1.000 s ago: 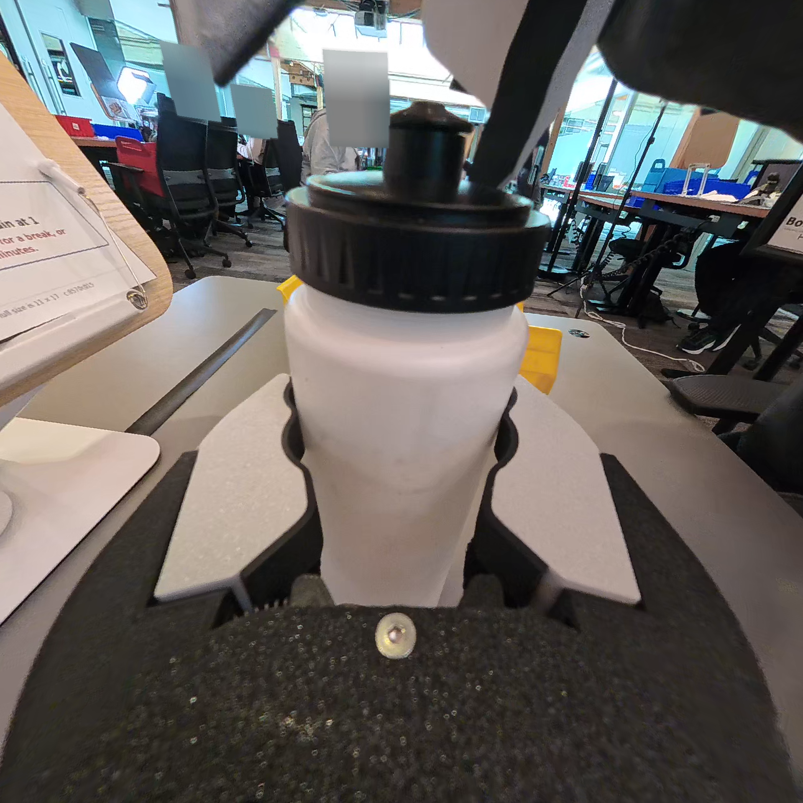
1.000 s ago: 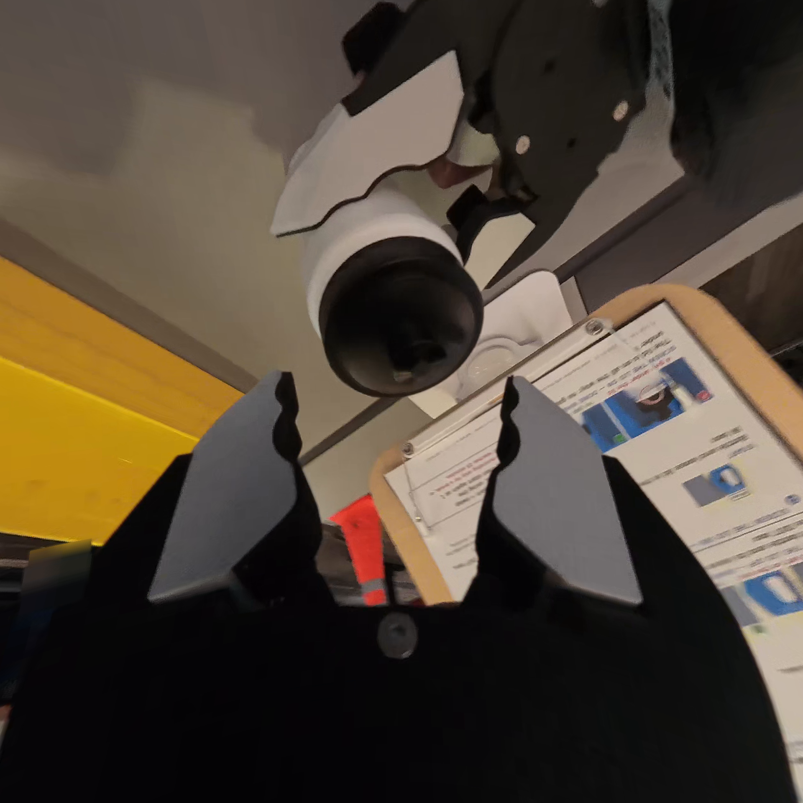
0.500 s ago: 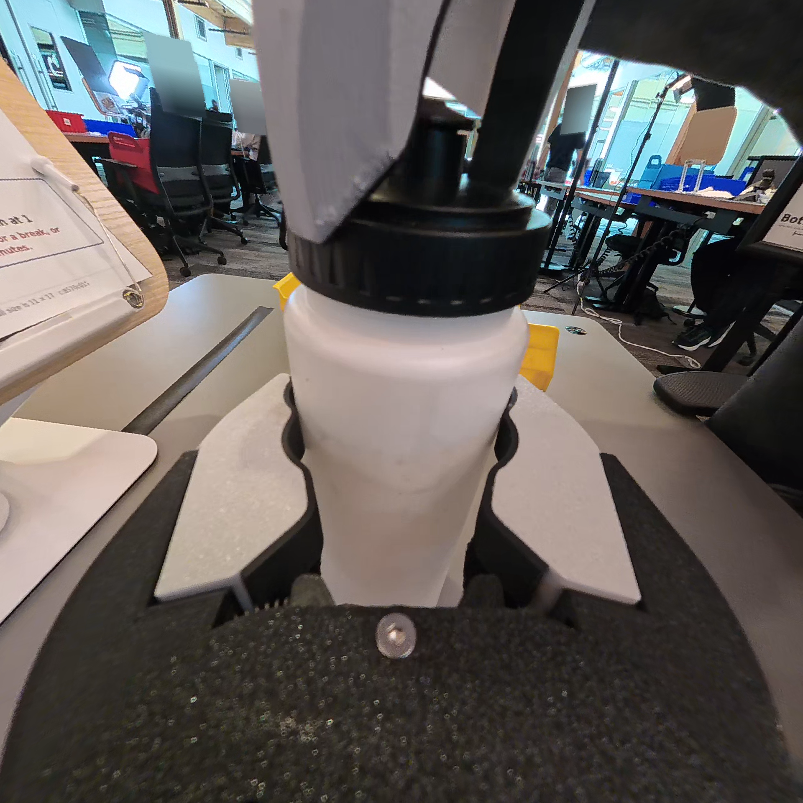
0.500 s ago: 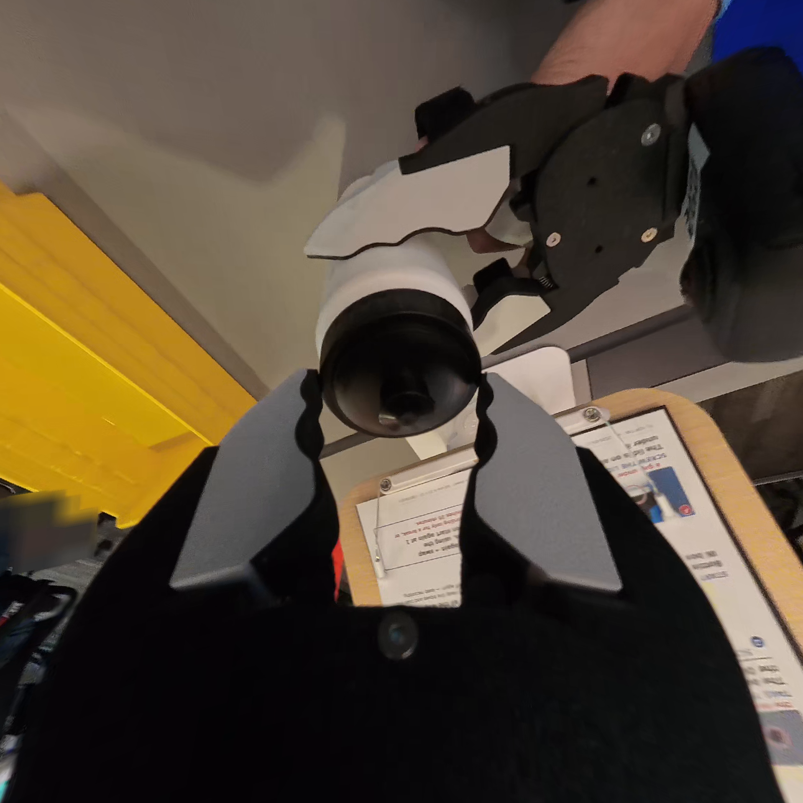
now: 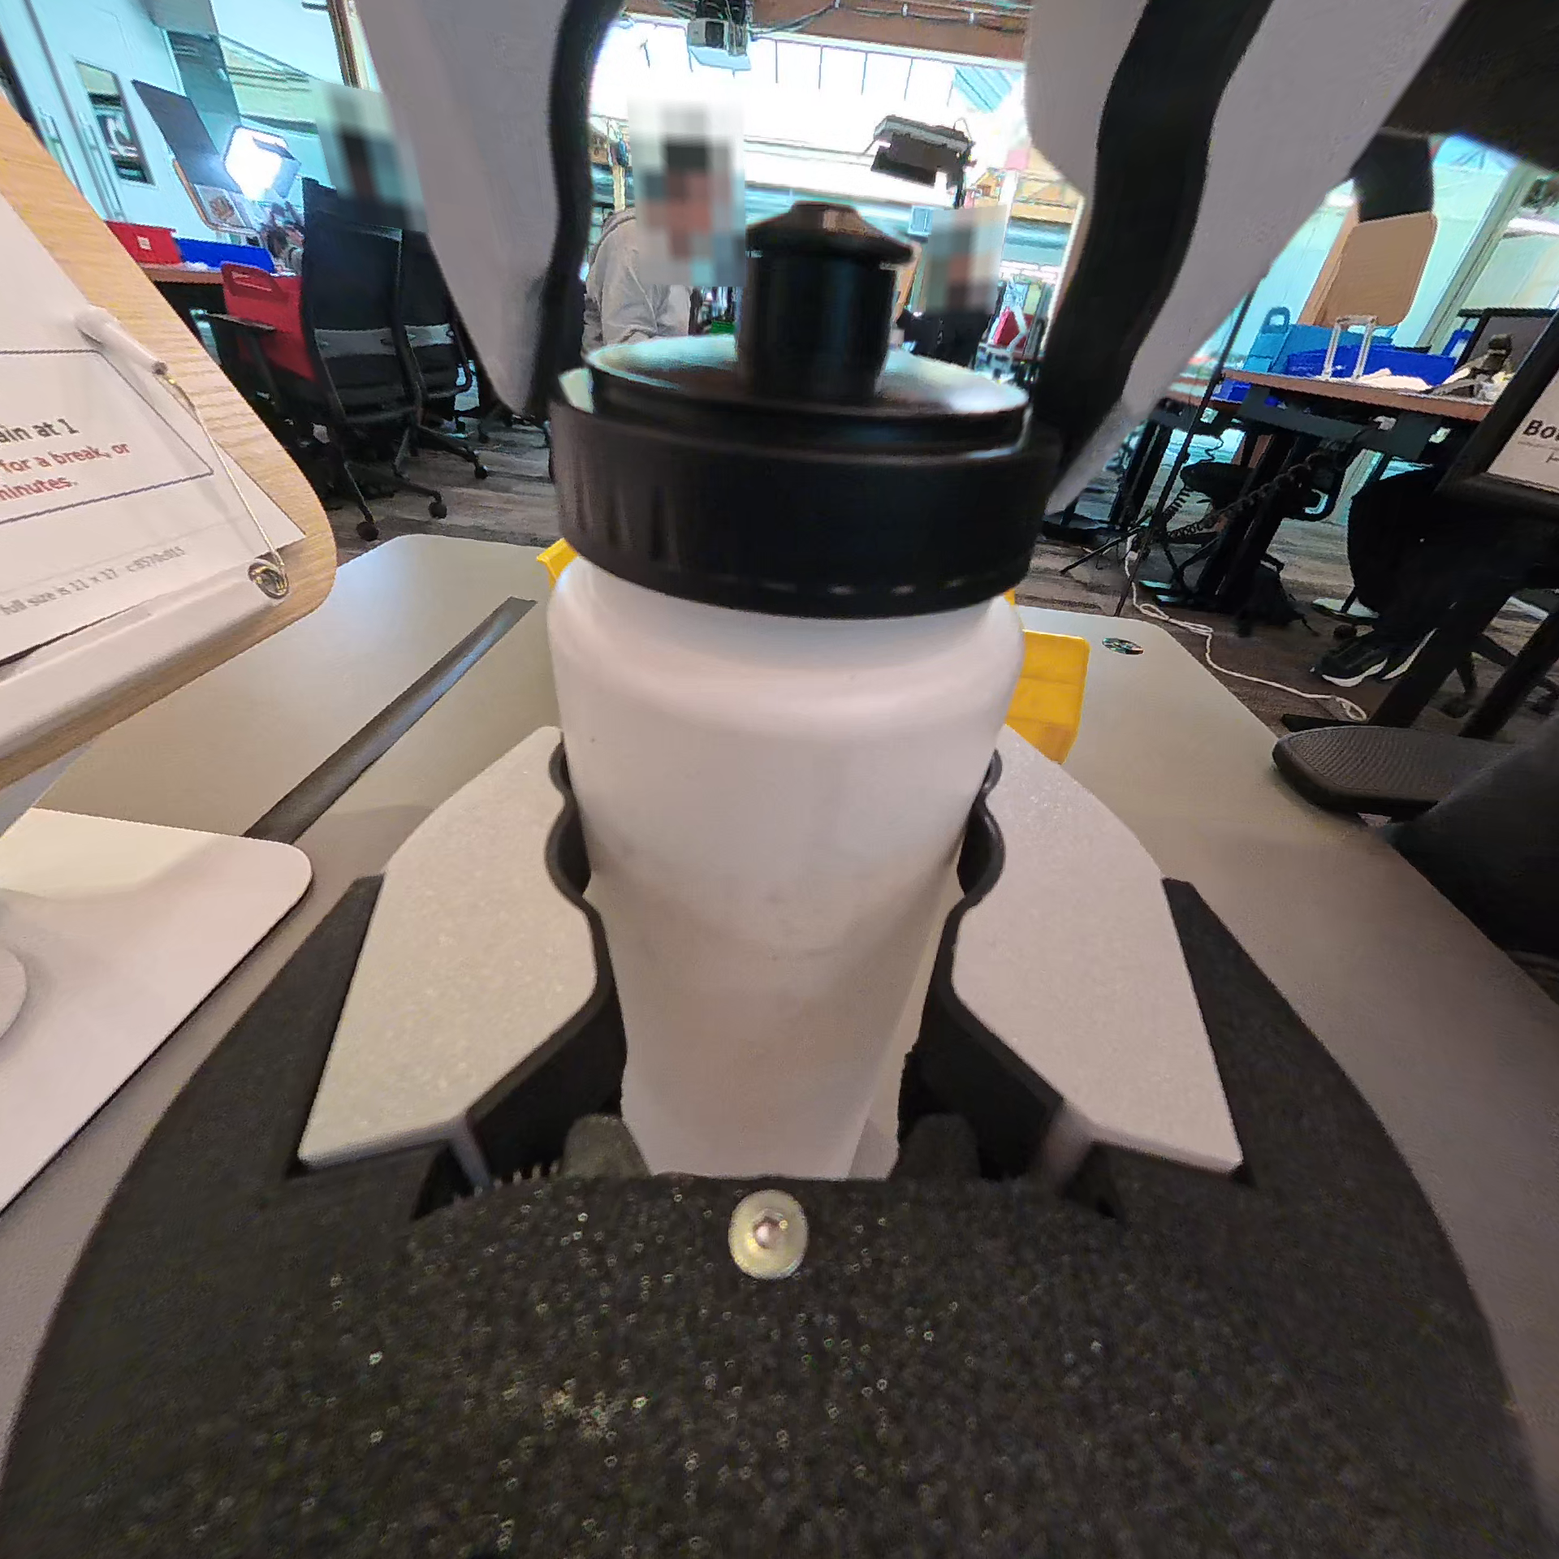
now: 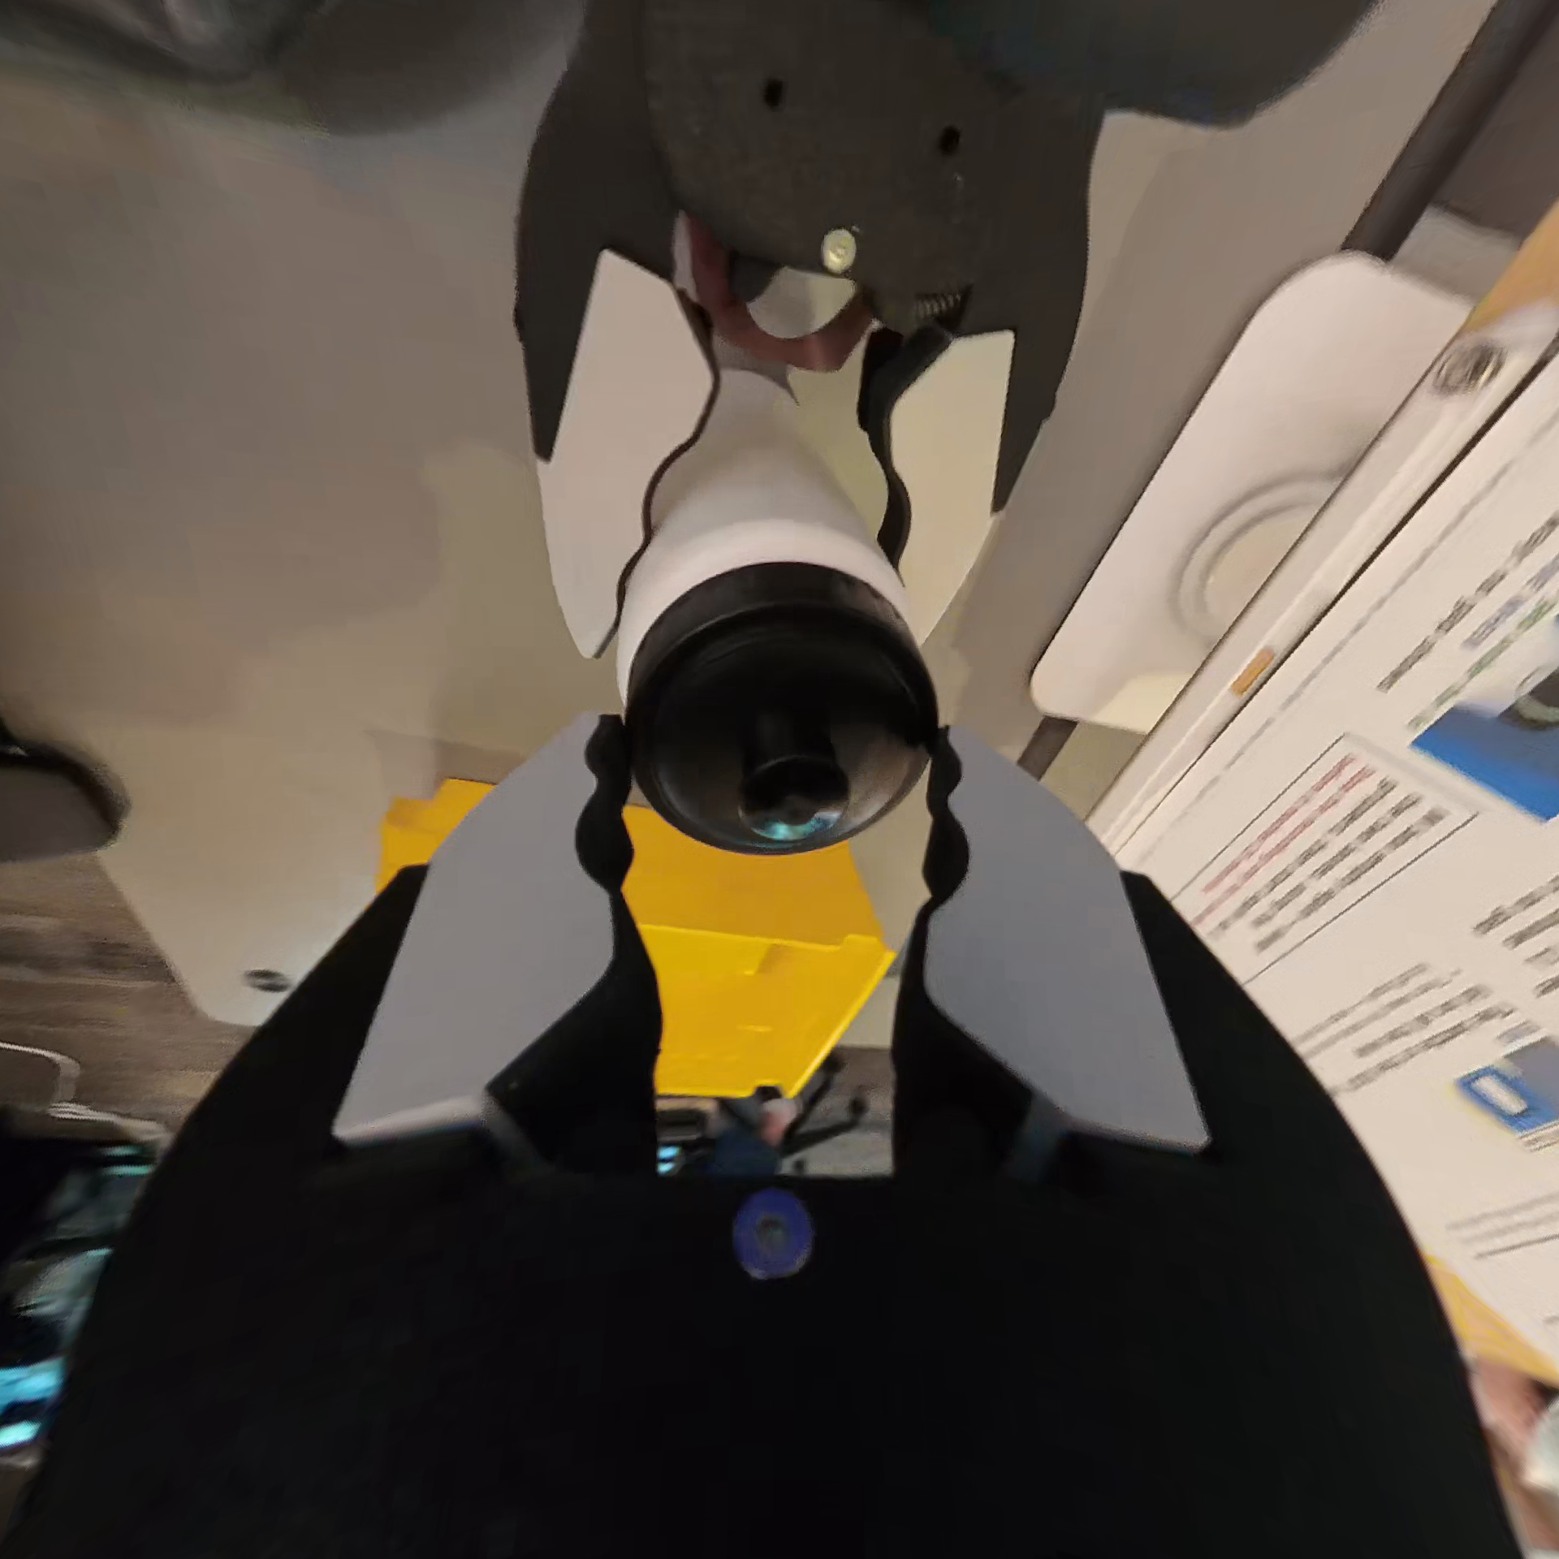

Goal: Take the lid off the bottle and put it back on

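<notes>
The left gripper [image 5: 776, 852] is clenching the white bottle [image 5: 780, 810] around its lower body and is holding it upright above the grey table [image 5: 1181, 759], near the far edge. The right gripper [image 6: 772, 759] is coming from above, and its fingertips [image 6: 603, 759] are sitting on both sides of the black lid [image 5: 793, 506]. They seem to be touching its ribbed rim, but I cannot tell if they are already pressing or are released.

The lid is not yet off. To do this step well, I think the right jaws should close on the ribbed ring, not on the spout [image 5: 822, 312], and turn around the bottle's axis while the left grip is not letting the body slip.

The bottle is opaque, so what is inside is hidden. A yellow bin [image 6: 742, 970] is standing just behind the bottle at the far edge; it is looking empty as far as it shows.
</notes>
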`<action>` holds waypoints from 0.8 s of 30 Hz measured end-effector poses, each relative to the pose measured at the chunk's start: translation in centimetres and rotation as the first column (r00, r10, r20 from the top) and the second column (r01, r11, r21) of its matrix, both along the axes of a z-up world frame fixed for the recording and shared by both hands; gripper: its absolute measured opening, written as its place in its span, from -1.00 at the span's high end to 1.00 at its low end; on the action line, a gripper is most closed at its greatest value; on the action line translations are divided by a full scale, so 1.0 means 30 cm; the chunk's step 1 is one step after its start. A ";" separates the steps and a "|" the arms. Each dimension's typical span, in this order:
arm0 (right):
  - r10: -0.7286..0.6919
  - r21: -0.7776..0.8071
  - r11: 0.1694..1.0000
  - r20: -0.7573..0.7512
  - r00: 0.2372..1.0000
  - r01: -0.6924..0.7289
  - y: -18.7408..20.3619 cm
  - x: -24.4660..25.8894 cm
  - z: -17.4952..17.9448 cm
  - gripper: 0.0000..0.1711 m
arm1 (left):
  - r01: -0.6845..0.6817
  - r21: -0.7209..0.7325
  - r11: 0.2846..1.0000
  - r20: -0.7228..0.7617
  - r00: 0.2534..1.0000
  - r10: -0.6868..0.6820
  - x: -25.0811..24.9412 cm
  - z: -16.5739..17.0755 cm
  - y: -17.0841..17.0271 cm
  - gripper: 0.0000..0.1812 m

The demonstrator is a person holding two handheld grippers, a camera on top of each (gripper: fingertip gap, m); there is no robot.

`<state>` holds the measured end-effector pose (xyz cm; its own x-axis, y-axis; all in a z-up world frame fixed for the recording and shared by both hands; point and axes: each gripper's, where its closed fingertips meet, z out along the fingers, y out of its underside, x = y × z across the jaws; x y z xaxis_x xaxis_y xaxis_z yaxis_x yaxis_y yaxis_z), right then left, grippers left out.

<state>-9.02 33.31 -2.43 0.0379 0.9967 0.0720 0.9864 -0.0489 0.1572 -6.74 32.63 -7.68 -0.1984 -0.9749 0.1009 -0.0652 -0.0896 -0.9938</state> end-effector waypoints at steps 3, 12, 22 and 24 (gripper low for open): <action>-0.171 0.010 0.985 0.017 0.985 0.171 -0.004 0.002 0.000 0.20 | -0.003 0.002 1.000 -0.001 1.000 0.003 0.000 0.000 0.000 0.04; -0.755 0.030 0.652 -0.065 0.653 0.758 -0.004 -0.006 -0.003 0.20 | -0.022 -0.003 1.000 0.007 1.000 0.022 0.004 0.002 0.003 0.04; -0.770 -0.087 0.637 -0.122 0.626 0.766 -0.030 -0.051 -0.047 -0.24 | -0.025 -0.008 1.000 0.017 1.000 0.025 -0.003 0.004 0.004 0.04; -0.624 -0.112 0.779 -0.028 0.781 0.617 -0.061 -0.017 -0.057 -0.43 | -0.018 -0.009 1.000 0.025 1.000 0.018 -0.004 0.004 -0.001 0.04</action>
<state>-9.53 31.47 -4.14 0.6516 0.7574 -0.0415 0.7549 -0.6421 0.1339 -6.86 32.62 -7.56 -0.1835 -0.9774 0.1047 -0.0388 -0.0992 -0.9943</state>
